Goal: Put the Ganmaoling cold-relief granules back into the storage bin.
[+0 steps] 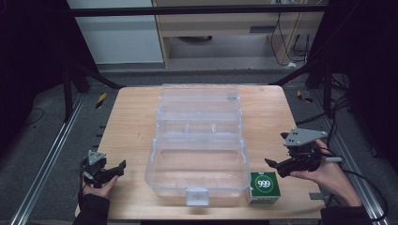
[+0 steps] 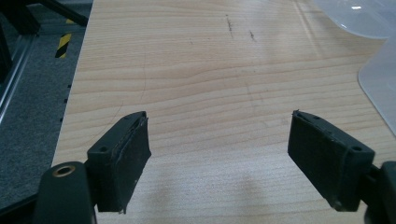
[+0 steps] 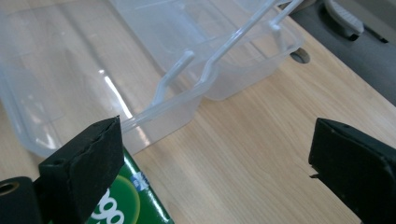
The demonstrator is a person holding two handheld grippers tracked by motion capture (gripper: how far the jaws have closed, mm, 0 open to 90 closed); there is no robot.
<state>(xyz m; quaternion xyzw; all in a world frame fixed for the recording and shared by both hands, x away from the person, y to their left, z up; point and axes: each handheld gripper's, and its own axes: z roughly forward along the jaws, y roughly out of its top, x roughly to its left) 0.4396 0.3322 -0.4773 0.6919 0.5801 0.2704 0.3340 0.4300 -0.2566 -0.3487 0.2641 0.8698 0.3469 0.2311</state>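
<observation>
Resting on the wooden table: clear plastic box, lid open, nothing inside; green carton touching its right corner. Left gripper and right gripper fingers spread, holding nothing.

A clear plastic box (lid open, tiers stepped back) sat mid-table, with a green carton touching its near right corner. The left gripper and right gripper flanked it, jaws apart, each pointing inward.
</observation>
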